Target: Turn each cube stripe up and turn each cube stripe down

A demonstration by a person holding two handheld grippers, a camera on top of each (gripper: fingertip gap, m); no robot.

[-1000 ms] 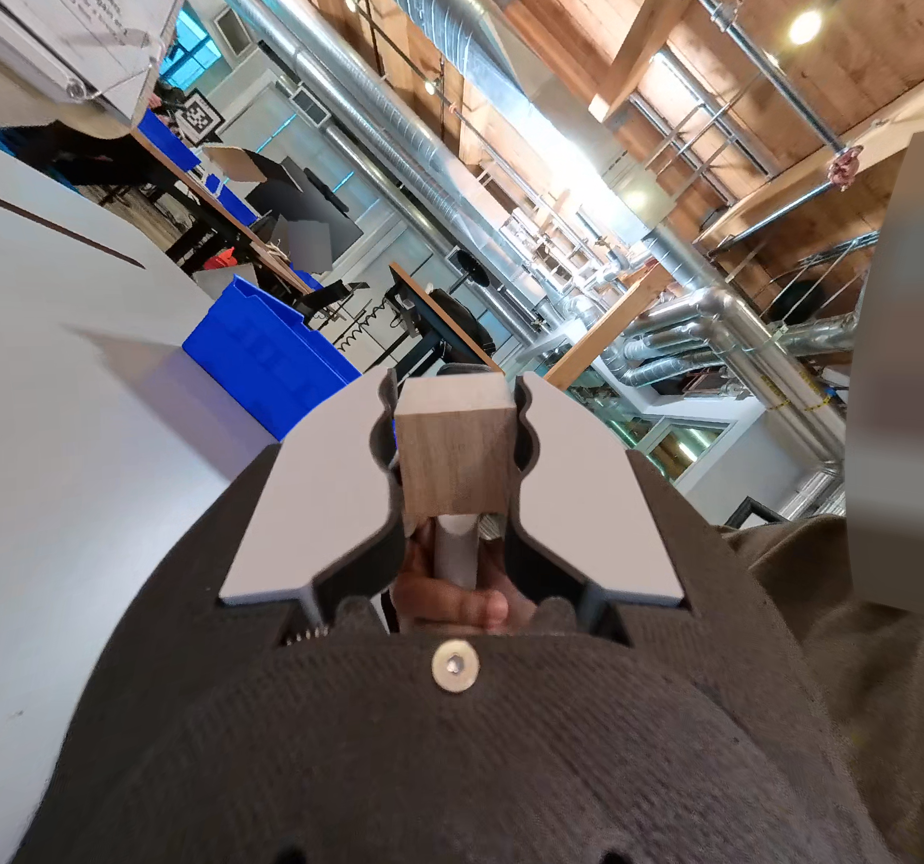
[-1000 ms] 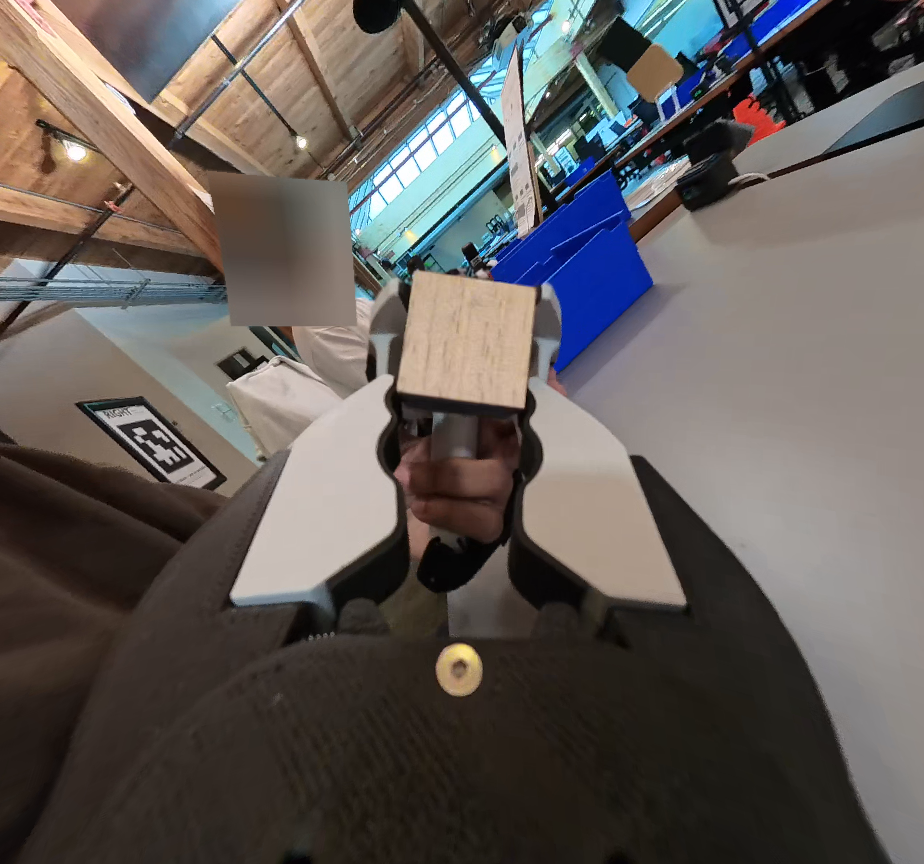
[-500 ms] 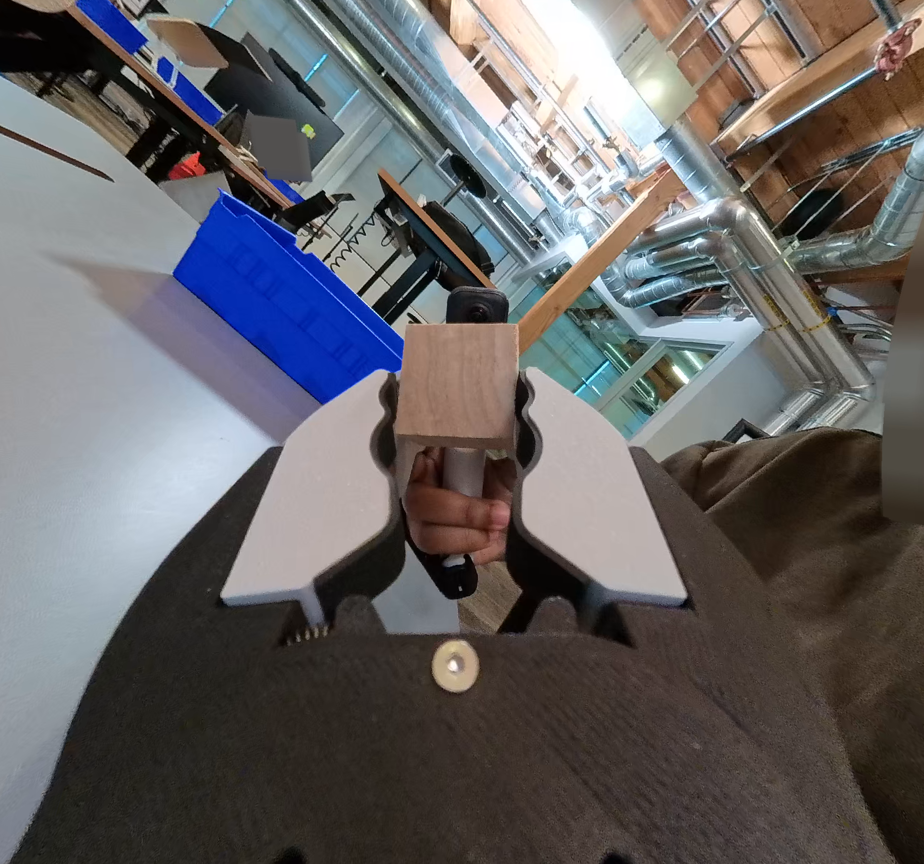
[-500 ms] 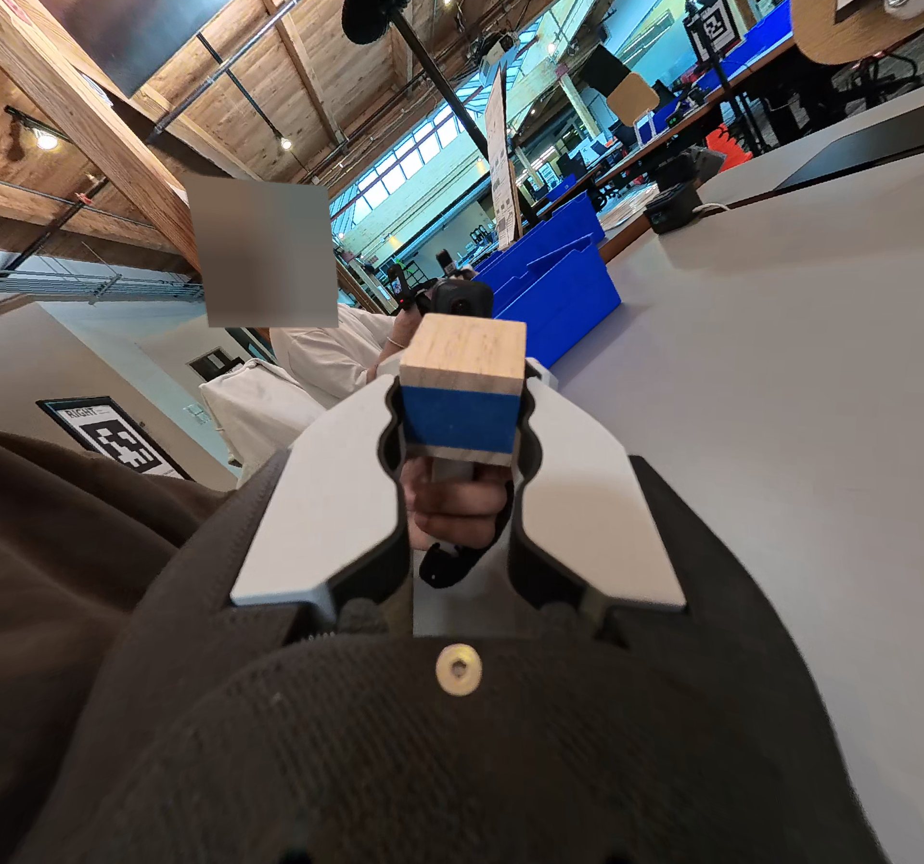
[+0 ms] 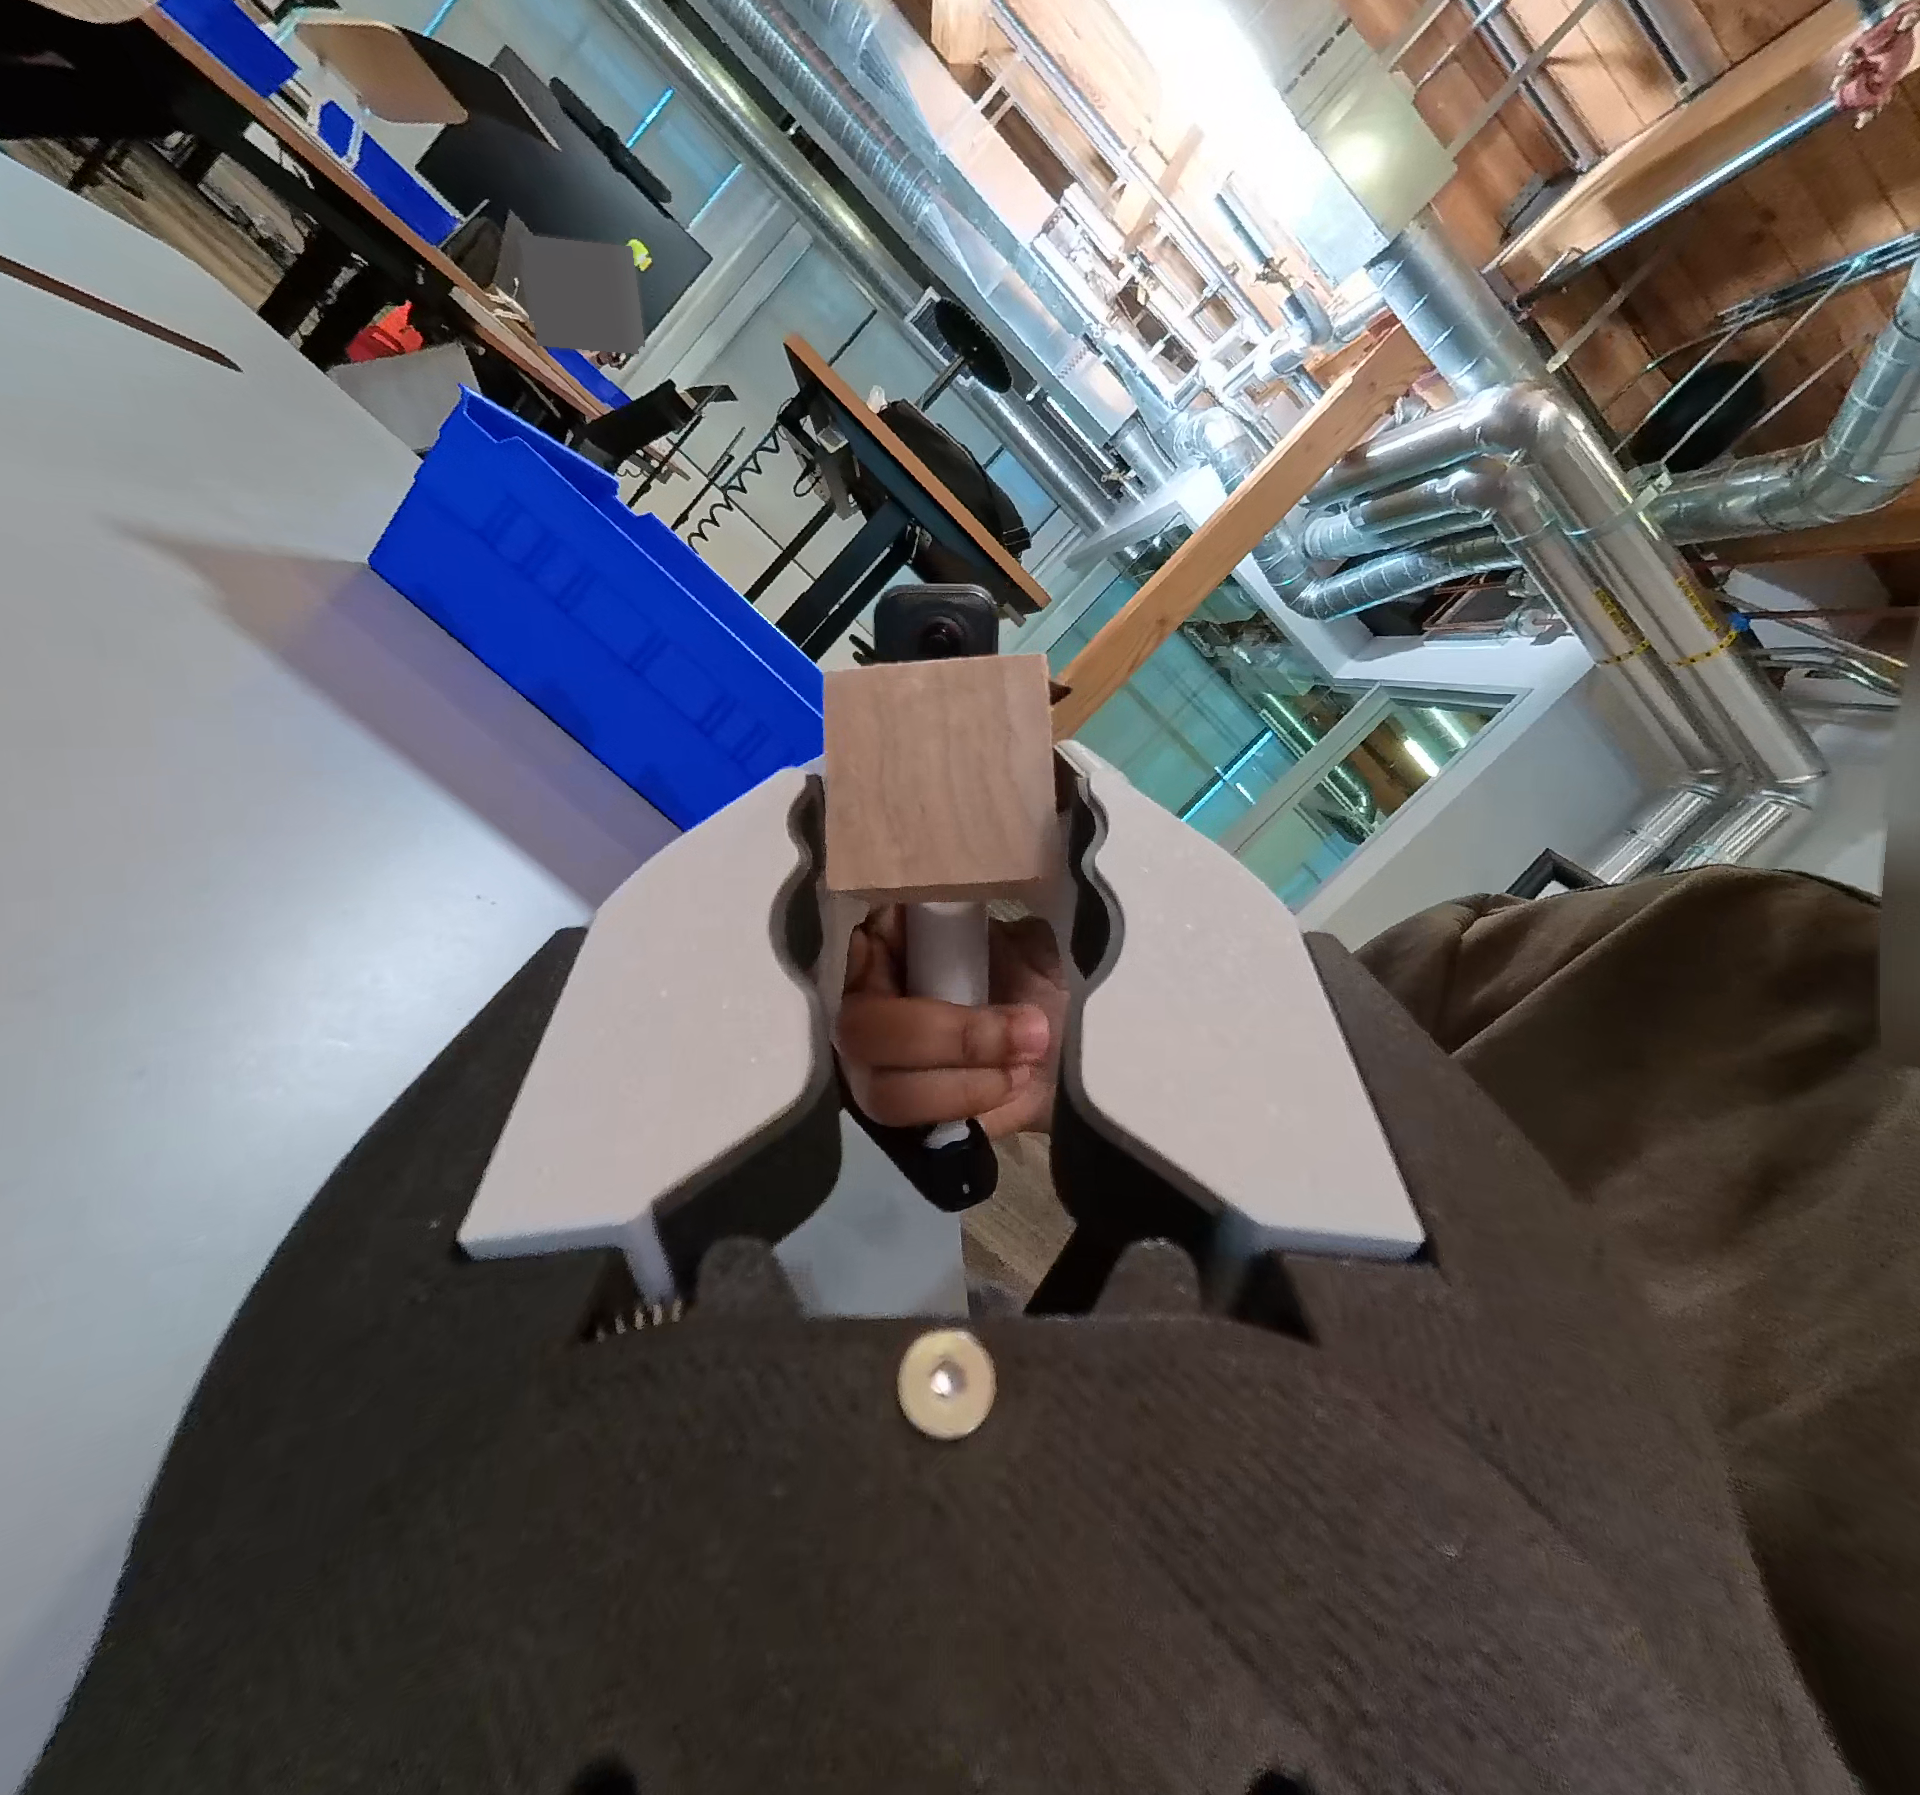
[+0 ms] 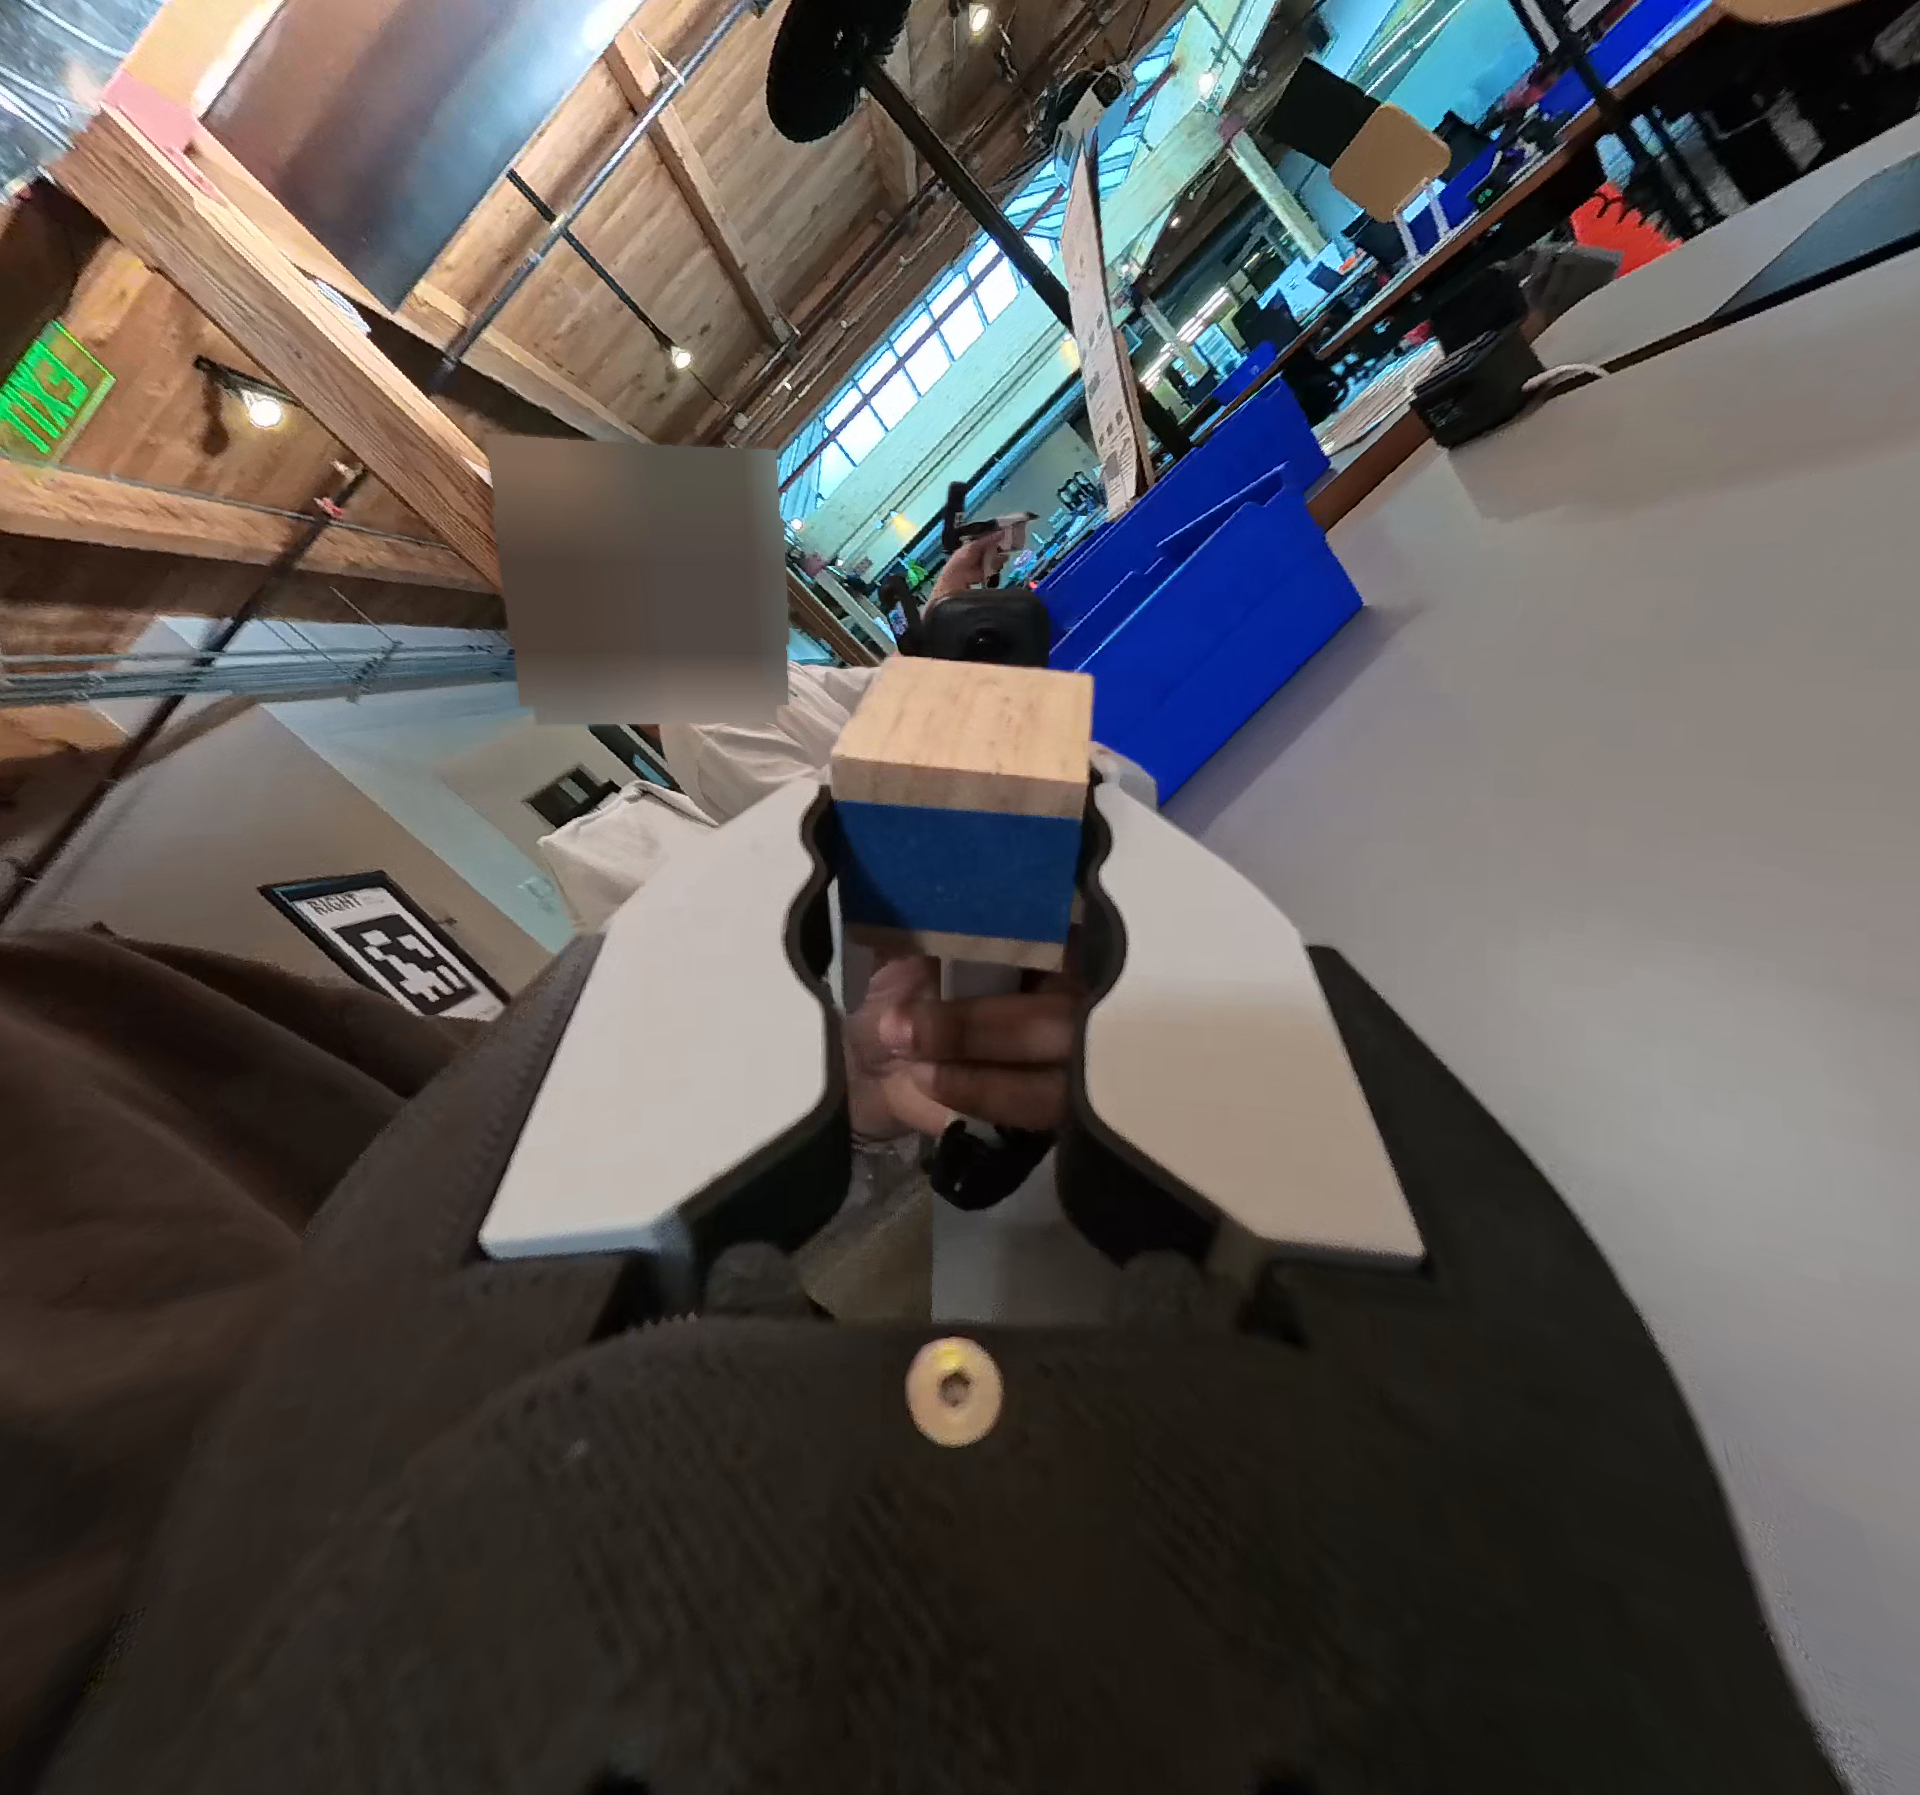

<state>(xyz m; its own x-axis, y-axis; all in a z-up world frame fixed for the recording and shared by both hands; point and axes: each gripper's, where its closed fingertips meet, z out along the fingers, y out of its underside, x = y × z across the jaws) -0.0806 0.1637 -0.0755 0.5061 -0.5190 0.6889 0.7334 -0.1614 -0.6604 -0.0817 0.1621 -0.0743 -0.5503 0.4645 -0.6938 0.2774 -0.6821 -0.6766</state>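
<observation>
In the left wrist view my left gripper [image 5: 940, 810] is shut on a brown wooden cube [image 5: 935, 779], held up in the air. The face toward the camera is plain, with no stripe showing. In the right wrist view my right gripper [image 6: 961, 862] is shut on a light wooden cube [image 6: 961, 748]. Its blue stripe [image 6: 956, 872] is on the face toward the camera, with a plain face on top. The two grippers face each other closely. The other gripper's camera [image 5: 940, 625] and the hand [image 5: 935, 1059] holding it show just behind each cube, as in the right wrist view [image 6: 982, 631].
The grey table [image 5: 208, 810] lies to the left in the left wrist view and to the right in the right wrist view [image 6: 1558, 810]. A blue bin [image 5: 582, 592] [image 6: 1216, 623] stands on it. A brown sleeve [image 5: 1662, 1122] is close by. A person in white [image 6: 748, 748] is behind.
Both grippers tilted down from the ceiling and kept their cubes. The right cube turned: a plain face faced the camera before, now the blue stripe does.
</observation>
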